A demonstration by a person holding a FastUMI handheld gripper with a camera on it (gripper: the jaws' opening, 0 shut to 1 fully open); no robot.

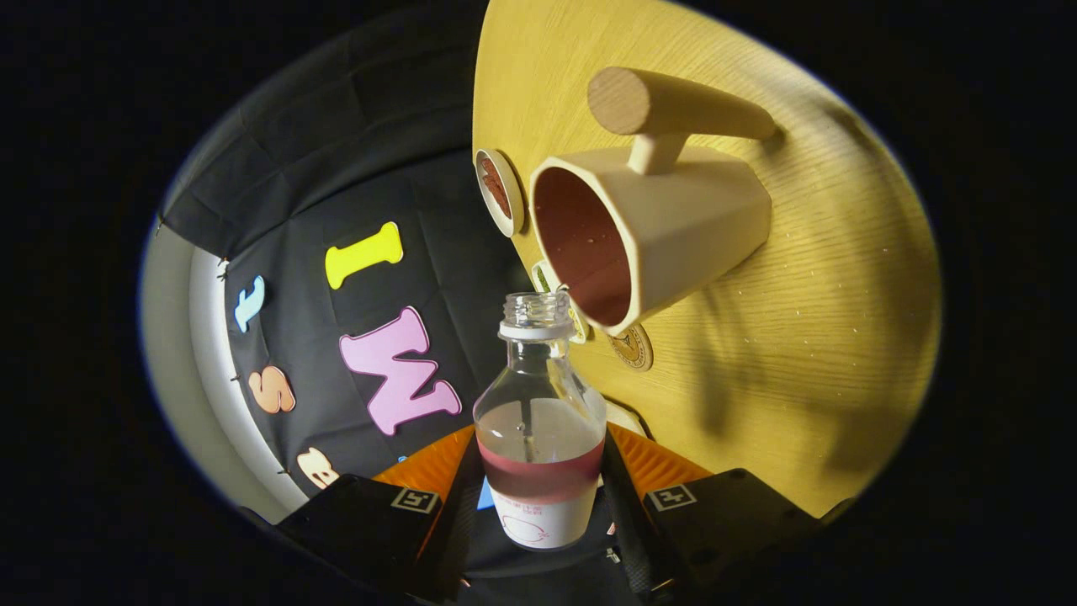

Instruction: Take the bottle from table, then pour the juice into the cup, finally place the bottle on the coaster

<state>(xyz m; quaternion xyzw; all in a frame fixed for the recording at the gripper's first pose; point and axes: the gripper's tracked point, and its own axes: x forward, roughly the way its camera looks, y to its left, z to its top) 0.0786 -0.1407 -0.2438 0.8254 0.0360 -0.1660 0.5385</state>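
Note:
A clear bottle [540, 421] with a white label and no cap sits between my fingers, and my gripper [543, 509] is shut on its lower body. A band of red juice [543, 478] lies low in the bottle. The whole scene looks rolled sideways, so the bottle is tipped relative to the table. Its open mouth [536, 310] is right beside the rim of the cream cup [673, 227], just outside the opening. The cup stands on the wooden table [824, 320], has a thick wooden handle [665, 105] and shows a reddish inside.
A round coaster [499, 192] with a reddish centre lies beyond the cup near the table edge. A second round brown disc [632, 348] lies on the table by the cup's near side. A small white and green item [545, 276] peeks out behind the cup's rim.

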